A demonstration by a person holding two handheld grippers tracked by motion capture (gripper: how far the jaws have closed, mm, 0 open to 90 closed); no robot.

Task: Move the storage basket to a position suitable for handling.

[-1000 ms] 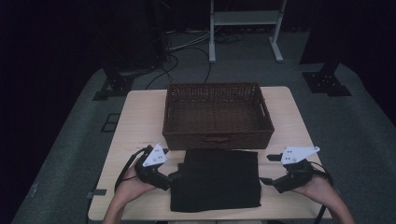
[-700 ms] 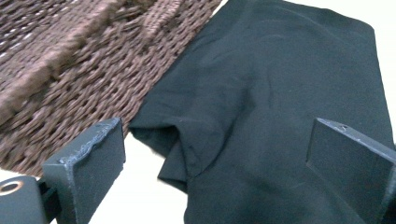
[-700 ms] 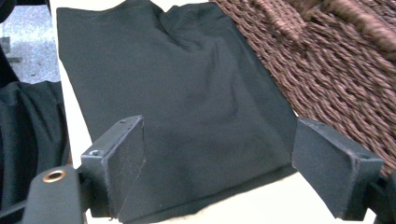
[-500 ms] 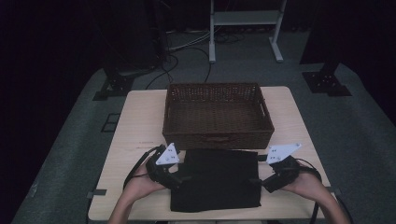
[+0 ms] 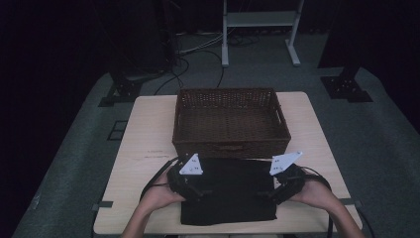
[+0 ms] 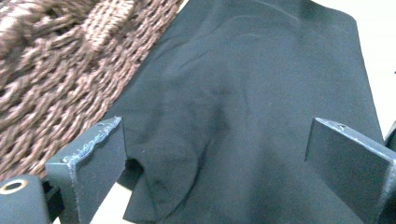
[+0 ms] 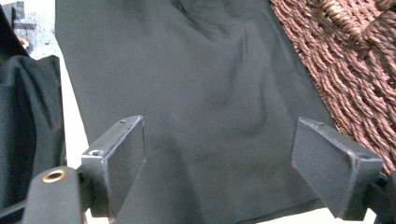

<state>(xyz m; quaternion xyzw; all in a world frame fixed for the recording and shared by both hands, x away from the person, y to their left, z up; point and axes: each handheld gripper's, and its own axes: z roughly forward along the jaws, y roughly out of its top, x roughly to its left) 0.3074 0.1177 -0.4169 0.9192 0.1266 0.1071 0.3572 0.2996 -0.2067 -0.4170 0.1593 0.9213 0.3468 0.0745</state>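
- A folded black cloth garment (image 5: 229, 195) lies flat on the pale wooden table (image 5: 143, 134), at the near edge, its far side touching the front wall of the dark brown woven wicker basket (image 5: 230, 121).
- The left gripper (image 5: 195, 186) sits over the cloth's left edge, jaws spread wide with black fabric between them, gripping nothing; a loose corner fold (image 6: 159, 196) lies by its left jaw.
- The right gripper (image 5: 274, 191) sits over the right edge, jaws equally wide apart, clamping nothing.
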